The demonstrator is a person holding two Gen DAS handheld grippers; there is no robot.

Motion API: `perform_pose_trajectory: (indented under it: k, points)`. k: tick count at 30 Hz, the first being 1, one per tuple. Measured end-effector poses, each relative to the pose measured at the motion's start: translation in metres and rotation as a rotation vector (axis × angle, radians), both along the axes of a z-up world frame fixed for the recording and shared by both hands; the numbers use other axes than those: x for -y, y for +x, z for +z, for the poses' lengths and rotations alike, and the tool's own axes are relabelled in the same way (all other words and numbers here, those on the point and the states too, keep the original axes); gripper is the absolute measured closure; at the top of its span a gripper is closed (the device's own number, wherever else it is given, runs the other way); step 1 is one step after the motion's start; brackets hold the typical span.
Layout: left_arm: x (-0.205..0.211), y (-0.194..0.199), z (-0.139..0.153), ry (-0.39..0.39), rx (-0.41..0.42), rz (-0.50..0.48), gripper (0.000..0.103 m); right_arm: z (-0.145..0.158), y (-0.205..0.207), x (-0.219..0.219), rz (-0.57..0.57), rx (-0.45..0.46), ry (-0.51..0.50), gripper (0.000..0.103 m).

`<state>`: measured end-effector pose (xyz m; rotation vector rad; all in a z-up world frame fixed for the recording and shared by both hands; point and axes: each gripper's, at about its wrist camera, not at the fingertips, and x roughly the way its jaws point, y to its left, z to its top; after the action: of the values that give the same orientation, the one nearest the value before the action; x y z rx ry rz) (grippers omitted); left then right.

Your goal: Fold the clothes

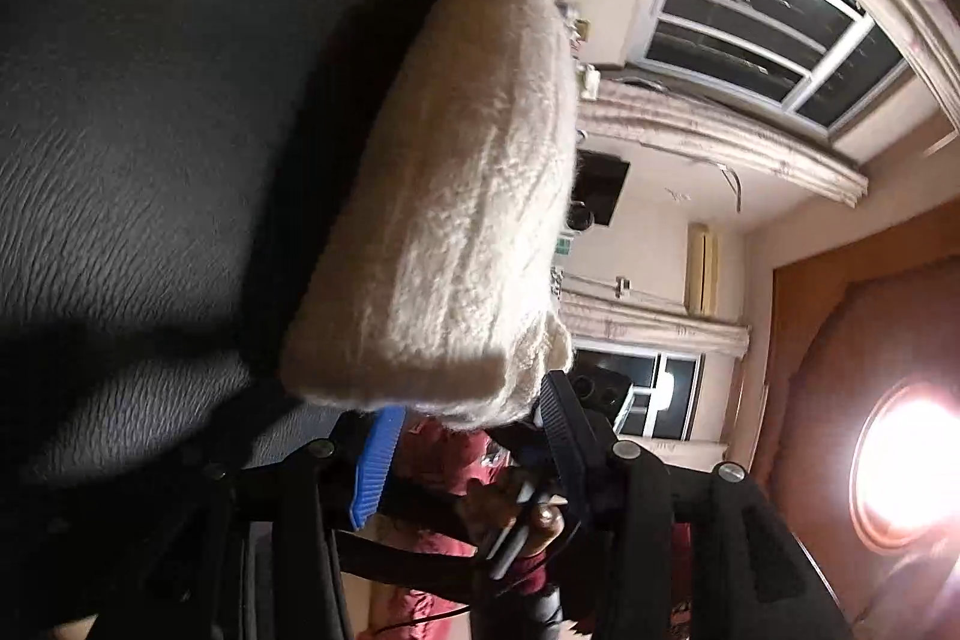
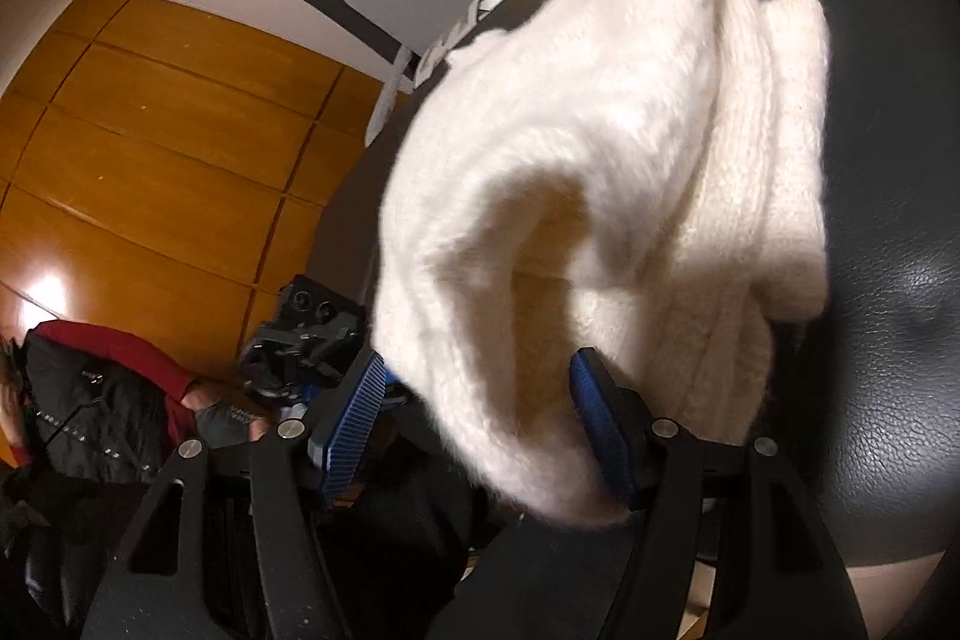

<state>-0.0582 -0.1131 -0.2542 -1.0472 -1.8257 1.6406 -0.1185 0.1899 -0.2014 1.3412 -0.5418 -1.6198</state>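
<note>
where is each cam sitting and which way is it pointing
Left wrist: on the left gripper, rolled sideways, facing the cream sweater on the dark surface, windows behind; blue pads, person's red sleeve.
Right wrist: on the right gripper, facing the sweater, wooden floor left; the other gripper shows.
Shared: sweater, dark surface.
</note>
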Motion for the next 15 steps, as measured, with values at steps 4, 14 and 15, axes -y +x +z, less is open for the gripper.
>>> perform_pose_trajectory:
  k: [4,14,15]
  points:
    - [-0.003,0.004,-0.003,0.016,0.047,0.047,0.056,-0.009,0.007,-0.007,-0.042,-0.014,-0.038,0.035]
    - [0.001,0.008,0.019,-0.207,0.102,0.191,0.074,-0.010,0.024,0.005,-0.045,-0.038,-0.072,0.032]
    - [0.003,0.008,0.022,-0.227,0.099,0.198,0.081,-0.009,0.022,0.009,-0.061,-0.046,-0.036,0.050]
